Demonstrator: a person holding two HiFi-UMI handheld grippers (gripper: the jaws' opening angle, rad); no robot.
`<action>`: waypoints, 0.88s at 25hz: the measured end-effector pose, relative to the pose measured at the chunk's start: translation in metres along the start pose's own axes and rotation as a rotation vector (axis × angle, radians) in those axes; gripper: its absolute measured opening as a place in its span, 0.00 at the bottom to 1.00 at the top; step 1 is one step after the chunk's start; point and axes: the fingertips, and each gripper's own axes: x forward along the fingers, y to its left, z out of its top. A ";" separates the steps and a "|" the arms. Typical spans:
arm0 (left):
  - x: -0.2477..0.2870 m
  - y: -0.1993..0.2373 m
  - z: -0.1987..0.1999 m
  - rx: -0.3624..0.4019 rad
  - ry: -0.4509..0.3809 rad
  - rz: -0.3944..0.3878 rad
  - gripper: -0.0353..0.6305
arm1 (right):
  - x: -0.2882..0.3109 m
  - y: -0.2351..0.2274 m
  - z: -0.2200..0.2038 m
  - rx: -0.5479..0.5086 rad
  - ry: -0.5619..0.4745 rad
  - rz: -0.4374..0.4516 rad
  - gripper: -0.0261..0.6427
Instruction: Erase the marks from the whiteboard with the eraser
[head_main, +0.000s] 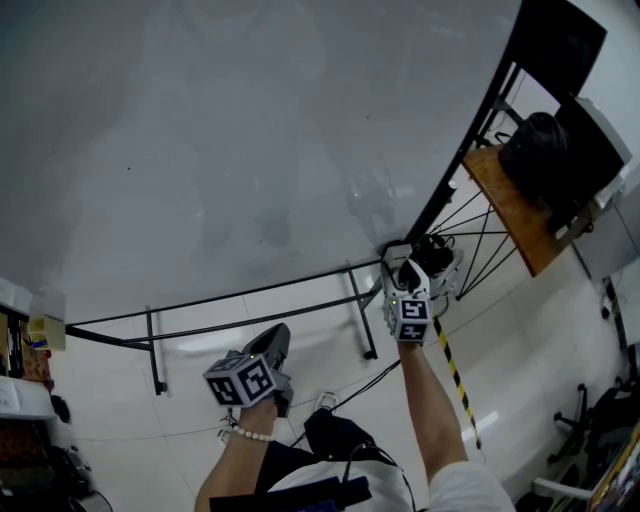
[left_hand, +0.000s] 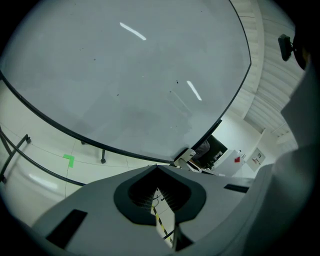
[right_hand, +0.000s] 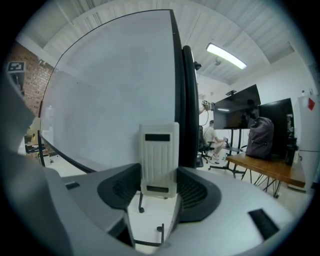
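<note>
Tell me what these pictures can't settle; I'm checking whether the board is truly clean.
- Leftover marks on the whiteboard: the head view is dim with reflections; only tiny specks show, too small to read.
- The eraser wiping face: the right gripper view shows only its ribbed back, clamped in the right hand-held gripper; contact with the board is unclear.
- Board's top: cut off by the head view's edge.

Grey left hand-held gripper (head_main: 277, 340), bead bracelet (head_main: 246, 434)
</note>
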 end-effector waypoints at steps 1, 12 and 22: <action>-0.002 0.004 0.000 -0.006 -0.002 0.006 0.03 | 0.001 0.001 -0.001 0.012 -0.011 -0.004 0.42; -0.028 0.046 -0.003 -0.055 -0.032 0.048 0.03 | 0.007 0.032 -0.013 0.066 -0.057 -0.004 0.42; -0.075 0.088 0.009 -0.071 -0.072 0.078 0.03 | 0.009 0.126 -0.010 0.098 -0.078 0.061 0.42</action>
